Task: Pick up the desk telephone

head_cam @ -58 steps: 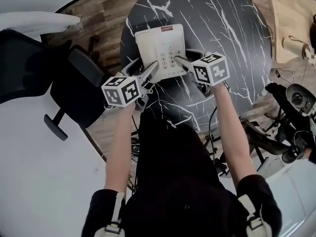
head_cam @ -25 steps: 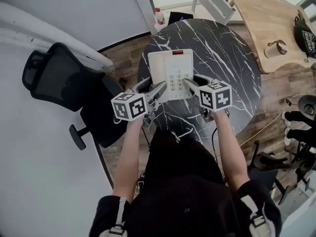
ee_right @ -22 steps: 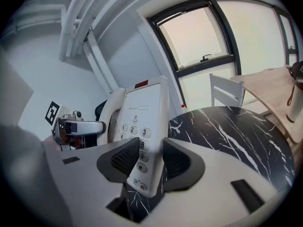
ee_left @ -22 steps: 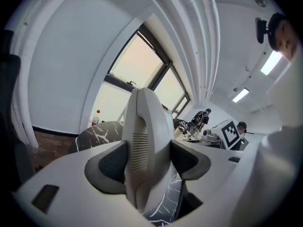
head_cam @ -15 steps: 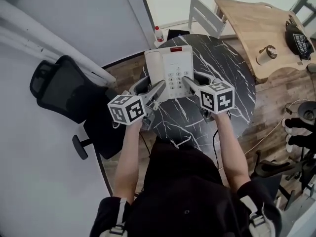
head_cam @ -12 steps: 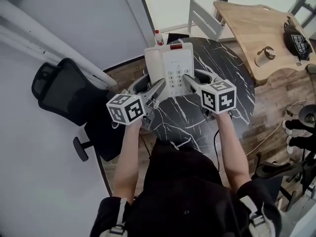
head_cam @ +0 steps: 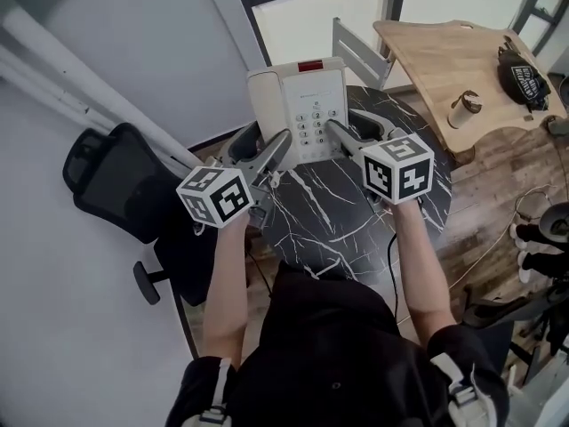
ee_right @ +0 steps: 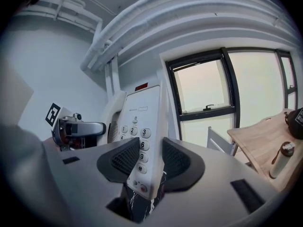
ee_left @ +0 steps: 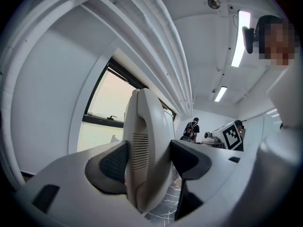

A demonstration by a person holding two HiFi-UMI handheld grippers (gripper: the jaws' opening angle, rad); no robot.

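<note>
Above the round marble table (head_cam: pixel 347 212) the desk telephone (head_cam: pixel 298 96) hangs clear of the top, carried by 2 grips: the left gripper (ee_left: pixel 144 160) has its pads pinched on the handset side, and the right gripper (ee_right: pixel 144 162) has its pads pinched on the keypad edge. The lift seems best done with both hands level and matched under a steady squeeze, since a tipped body could shed the handset. A black office chair (head_cam: pixel 111 172) at left, a wooden desk (head_cam: pixel 444 52) at right, a white chair (head_cam: pixel 356 47) behind and a cup (head_cam: pixel 463 108) on the desk all stand well apart, blocking nothing.
</note>
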